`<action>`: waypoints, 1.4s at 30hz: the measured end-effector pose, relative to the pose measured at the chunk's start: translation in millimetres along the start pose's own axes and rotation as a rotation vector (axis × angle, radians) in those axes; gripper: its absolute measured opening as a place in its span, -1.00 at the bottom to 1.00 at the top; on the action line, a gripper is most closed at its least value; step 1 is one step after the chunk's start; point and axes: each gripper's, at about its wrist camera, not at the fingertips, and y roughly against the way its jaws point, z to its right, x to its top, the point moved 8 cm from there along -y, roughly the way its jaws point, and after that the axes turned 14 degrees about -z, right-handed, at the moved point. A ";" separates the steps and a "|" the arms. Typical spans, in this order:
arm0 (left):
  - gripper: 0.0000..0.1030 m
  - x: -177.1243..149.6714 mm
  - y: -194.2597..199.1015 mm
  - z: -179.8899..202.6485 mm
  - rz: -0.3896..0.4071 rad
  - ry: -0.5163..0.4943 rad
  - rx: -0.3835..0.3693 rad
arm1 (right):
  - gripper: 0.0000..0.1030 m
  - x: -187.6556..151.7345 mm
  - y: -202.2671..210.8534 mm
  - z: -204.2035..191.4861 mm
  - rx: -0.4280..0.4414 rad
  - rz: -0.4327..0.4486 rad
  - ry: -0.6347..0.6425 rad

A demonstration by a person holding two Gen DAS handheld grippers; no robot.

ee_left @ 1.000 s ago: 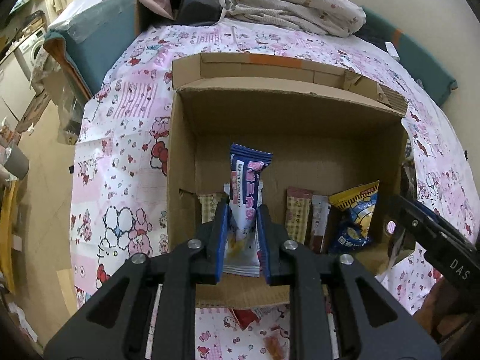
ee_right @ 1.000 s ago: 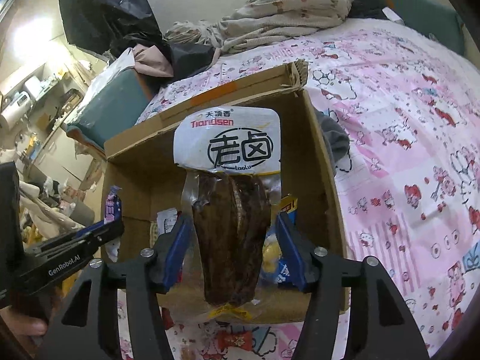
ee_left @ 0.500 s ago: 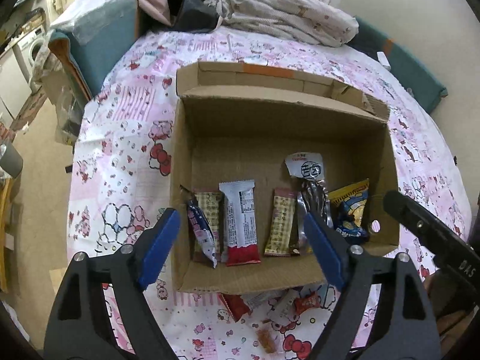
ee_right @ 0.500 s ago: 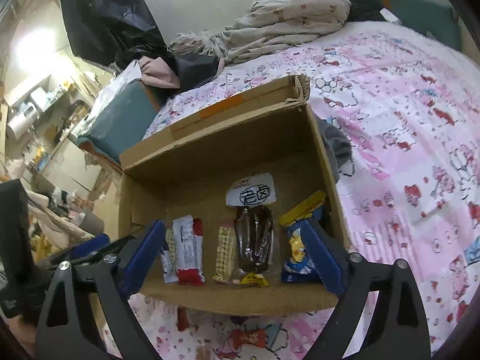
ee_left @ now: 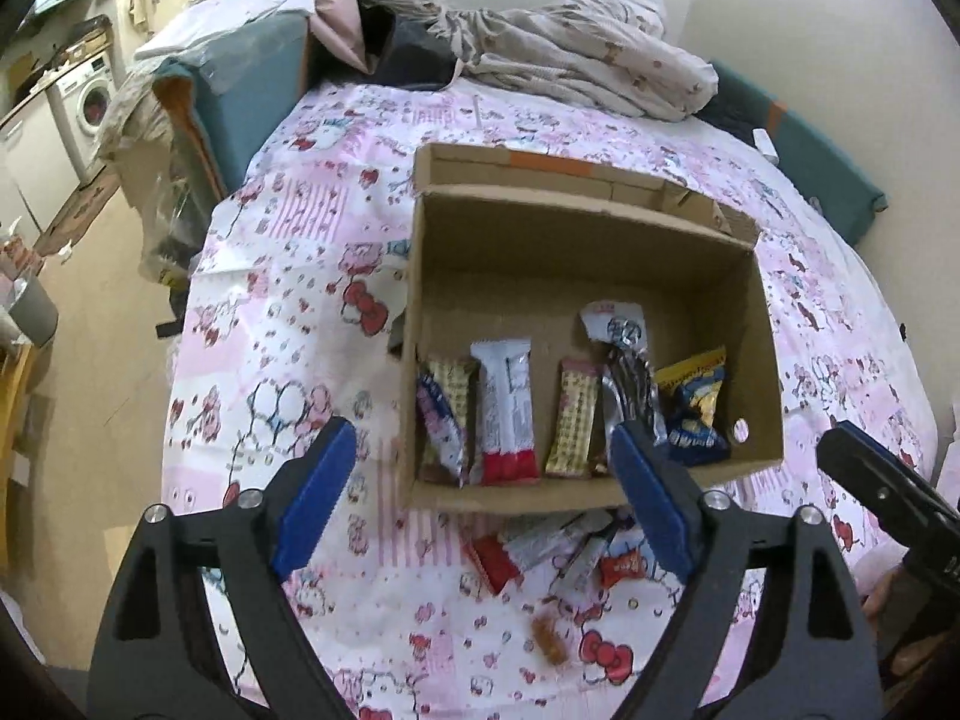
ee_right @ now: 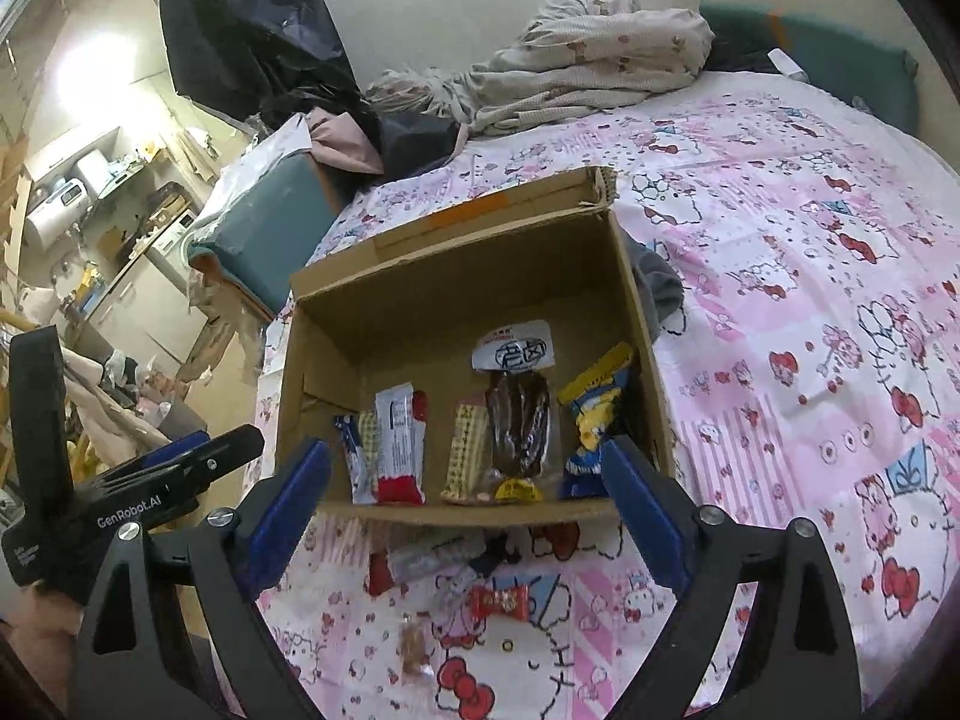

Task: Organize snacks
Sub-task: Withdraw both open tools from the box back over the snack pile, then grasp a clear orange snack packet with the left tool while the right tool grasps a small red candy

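Both tongs, the left gripper (ee_left: 480,498) and right gripper (ee_right: 465,498), gape wide and empty, jaws just opened, since the snacks now stand ranked ahead of them inside the cardboard box (ee_right: 456,276), the "老卤" pouch (ee_right: 517,414) among them, loose sweets (ee_right: 498,600) waiting beneath.

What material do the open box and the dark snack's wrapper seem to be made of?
The box looks like plain brown corrugated cardboard with a matte finish: its torn corner flap shows a ragged, layered edge. The dark snack's wrapper seems to be thin clear glossy plastic: the brown food shows through it, and light glints on it. Its white printed top could be film or paper.
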 end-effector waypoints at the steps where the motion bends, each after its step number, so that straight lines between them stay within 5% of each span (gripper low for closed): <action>1: 0.78 -2.4 1.8 -0.7 0.001 0.004 -0.003 | 0.83 -3.4 1.9 0.1 0.003 -0.004 -0.003; 6: 0.95 -16.8 11.9 -1.3 0.022 0.003 -0.002 | 0.83 -19.1 5.3 0.6 0.007 -0.029 -0.019; 29: 0.95 -63.9 -3.6 -23.4 -0.044 0.080 0.080 | 0.83 -72.6 -12.3 22.0 -0.023 -0.150 -0.133; 34: 0.95 -75.4 -24.7 -27.1 -0.112 0.121 0.060 | 0.83 -75.7 -15.9 27.4 -0.032 -0.168 -0.139; 42: 0.85 -109.5 -89.5 13.5 -0.297 -0.010 0.082 | 0.82 -77.2 -17.4 51.2 -0.041 -0.182 -0.221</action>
